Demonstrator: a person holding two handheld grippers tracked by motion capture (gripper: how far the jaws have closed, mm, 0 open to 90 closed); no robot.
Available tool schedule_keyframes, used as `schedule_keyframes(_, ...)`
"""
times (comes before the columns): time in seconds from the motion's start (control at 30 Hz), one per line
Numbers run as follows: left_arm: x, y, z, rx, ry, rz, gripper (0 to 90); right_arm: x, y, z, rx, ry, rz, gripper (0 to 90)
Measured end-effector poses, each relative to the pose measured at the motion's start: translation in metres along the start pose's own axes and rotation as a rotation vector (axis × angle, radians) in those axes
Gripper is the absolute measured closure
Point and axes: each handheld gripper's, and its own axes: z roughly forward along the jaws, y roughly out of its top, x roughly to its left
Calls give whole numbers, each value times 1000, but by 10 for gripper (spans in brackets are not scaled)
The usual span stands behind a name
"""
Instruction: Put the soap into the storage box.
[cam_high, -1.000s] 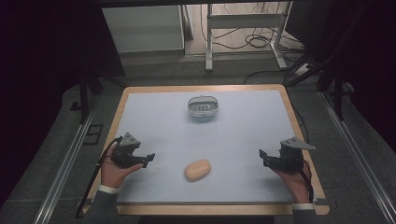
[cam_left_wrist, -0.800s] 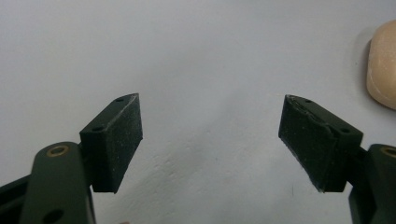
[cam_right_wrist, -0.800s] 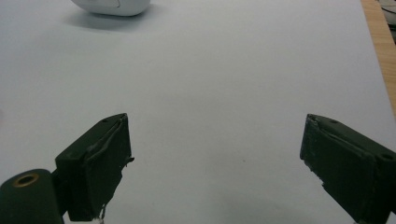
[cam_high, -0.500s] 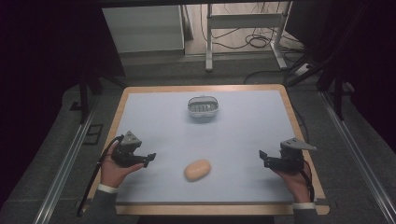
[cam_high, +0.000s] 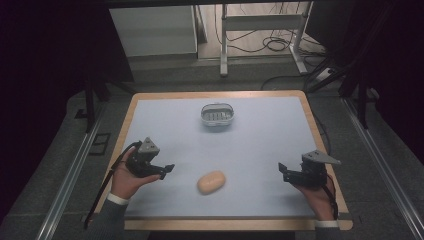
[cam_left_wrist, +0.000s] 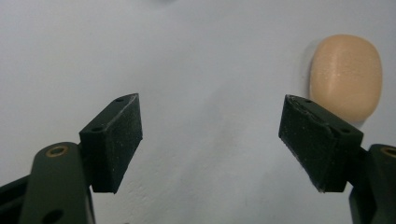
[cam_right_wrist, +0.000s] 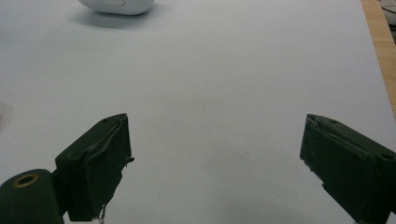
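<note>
A: At the near edge of the bench (cam_high: 150, 107), at about 8 o'clock, is the left hand-held gripper (cam_high: 169, 168). Its jaws stand wide apart and hold nothing. At about 4 o'clock is the right hand-held gripper (cam_high: 281, 170), also wide and empty.

B: And the thing to take?

A: The potato (cam_high: 211, 182) lies near the front middle, around 6 o'clock, flat on the bench. It is near the left hand-held gripper, at its 3 o'clock, but not touching. In the left gripper view the potato (cam_left_wrist: 346, 77) sits just beyond the right jaw, not between the two jaws.

B: So what makes a good grasp, you think?

A: I would shift the left hand-held gripper sideways until the potato is centred between the jaws, then lower, then close across the short side. The surface looks smooth and rounded, so a grip off the middle may let it slip or roll.

B: And farther away?

A: At 12 o'clock, well apart, stands a small white basket (cam_high: 217, 114). It is probably the place for the potato.
</note>
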Motion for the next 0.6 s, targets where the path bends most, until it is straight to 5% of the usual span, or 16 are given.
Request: schedule_keyframes(0.6, -19, 19, 10, 45, -48, 57, 217, 1, -6, -2, 27, -27, -22, 88)
